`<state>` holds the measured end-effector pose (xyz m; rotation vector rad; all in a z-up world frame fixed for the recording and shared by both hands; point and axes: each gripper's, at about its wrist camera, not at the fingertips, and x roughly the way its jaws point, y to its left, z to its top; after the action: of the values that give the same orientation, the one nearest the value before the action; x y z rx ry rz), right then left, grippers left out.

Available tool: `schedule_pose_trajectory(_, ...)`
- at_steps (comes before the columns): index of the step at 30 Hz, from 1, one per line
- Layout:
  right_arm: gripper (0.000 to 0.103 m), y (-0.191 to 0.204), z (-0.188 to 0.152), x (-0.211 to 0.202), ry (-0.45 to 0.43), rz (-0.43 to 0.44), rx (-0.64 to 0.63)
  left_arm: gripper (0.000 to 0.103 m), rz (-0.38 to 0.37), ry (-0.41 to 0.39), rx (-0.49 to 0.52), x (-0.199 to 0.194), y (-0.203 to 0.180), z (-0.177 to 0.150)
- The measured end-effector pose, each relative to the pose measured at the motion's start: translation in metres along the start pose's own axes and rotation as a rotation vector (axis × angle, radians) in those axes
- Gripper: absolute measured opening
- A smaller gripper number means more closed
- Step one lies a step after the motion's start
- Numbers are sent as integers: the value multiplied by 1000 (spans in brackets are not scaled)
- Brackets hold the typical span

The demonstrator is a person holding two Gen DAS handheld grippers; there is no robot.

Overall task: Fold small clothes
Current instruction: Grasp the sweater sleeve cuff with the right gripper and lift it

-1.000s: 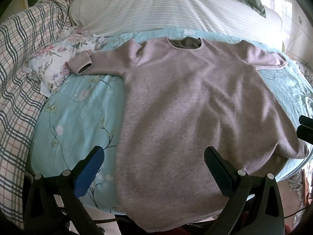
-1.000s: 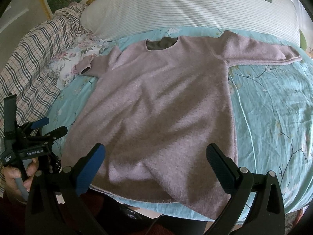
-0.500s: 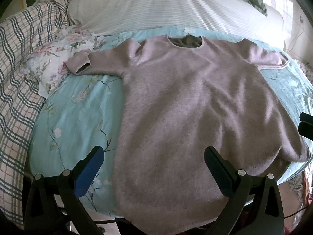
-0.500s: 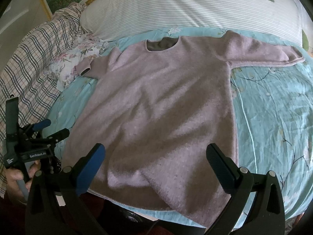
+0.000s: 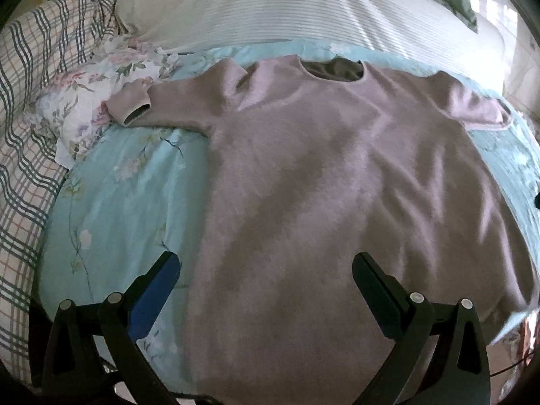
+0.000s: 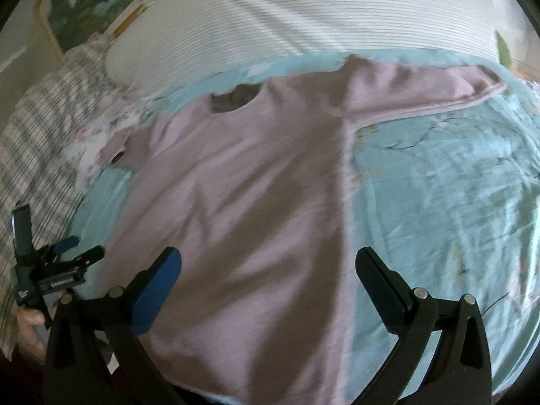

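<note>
Pinkish-mauve sweater spread flat, front up, on teal floral sheet, neckline twd the striped pillow, one sleeve cuff resting on a crumpled floral cloth next to the plaid blanket, other sleeve stretched out the opp. way. Left gripper spread wide, nothing in it, hovering over the hem end w/ blue pad above the sheet just beside the sweater's edge. Right gripper also wide apart & holding nothing, over the hem area; right wrist view pretty blurry, tho left gripper body still visible at its far left edge.
</note>
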<state>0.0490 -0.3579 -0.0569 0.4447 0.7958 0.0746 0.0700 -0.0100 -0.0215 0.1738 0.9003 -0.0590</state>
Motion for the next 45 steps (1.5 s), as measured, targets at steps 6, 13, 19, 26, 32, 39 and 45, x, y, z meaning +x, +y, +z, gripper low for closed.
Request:
schedule_pose_trajectory(6, 103, -67, 33, 1, -75, -61, 107, 102, 12, 6, -12, 20, 1, 21)
schedule_pose_trajectory(13, 98, -180, 96, -6, -216, -204, 270, 102, 8, 34, 31, 35, -10, 38)
schedule_pose_trajectory(19, 88, -286, 162, 3, -318, -329, 423, 102, -13, 76, 47, 50, -27, 49)
schedule_pose_trajectory(26, 88, -383, 205, 33, -389, -314, 592, 102, 7, 129, 72, 77, -39, 62)
schedule_pose_trajectory(32, 40, -404, 230, 51, -370, -322, 596, 102, 0, 146, 75, 93, -45, 70)
schedule_pose_trajectory(39, 7, -298, 244, 20, -353, -156, 348, 102, -47, 131, 81, 92, -52, 69)
schedule_pose_trajectory(45, 7, -146, 218, 21, -275, 195, 235, 102, -72, 82, 43, 76, -38, 68)
